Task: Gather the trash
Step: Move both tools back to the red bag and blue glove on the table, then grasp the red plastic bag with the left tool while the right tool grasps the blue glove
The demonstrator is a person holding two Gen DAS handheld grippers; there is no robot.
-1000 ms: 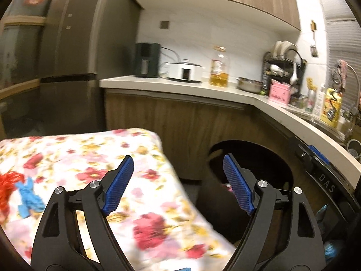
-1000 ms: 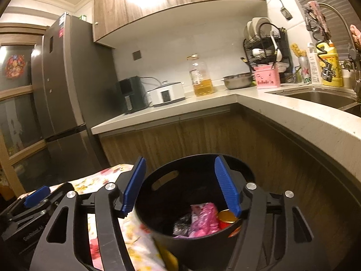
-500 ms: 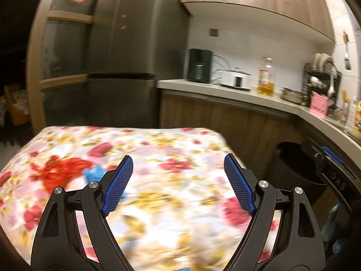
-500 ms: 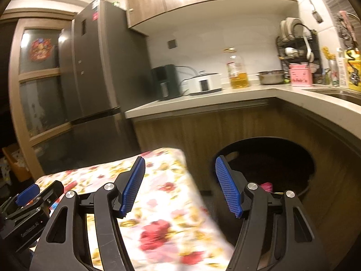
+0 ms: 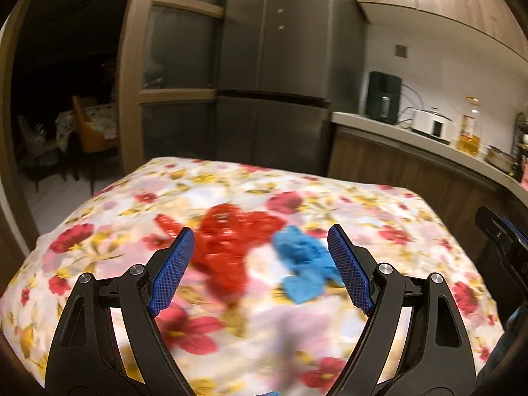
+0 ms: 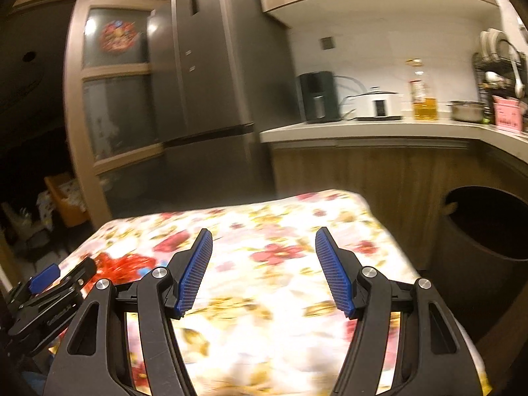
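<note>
A crumpled red net bag (image 5: 231,241) and a crumpled blue piece of trash (image 5: 302,267) lie side by side on the flowered tablecloth (image 5: 379,211). My left gripper (image 5: 260,270) is open and empty, hovering just short of both pieces. My right gripper (image 6: 262,272) is open and empty above the cloth's right half. In the right wrist view the red bag (image 6: 123,264) lies at the left, beside the left gripper's body, and the black trash bin (image 6: 478,231) stands off the table's right edge.
A grey fridge (image 5: 274,76) stands behind the table. A wooden counter (image 6: 379,132) runs along the back and right with a kettle, a cooker, an oil bottle (image 6: 422,95) and a dish rack. A dark doorway opens at the left.
Both grippers swung left, away from the black bin and over the table. The red and blue trash moved from the left edge to between the left gripper's fingers. Both stayed open.
</note>
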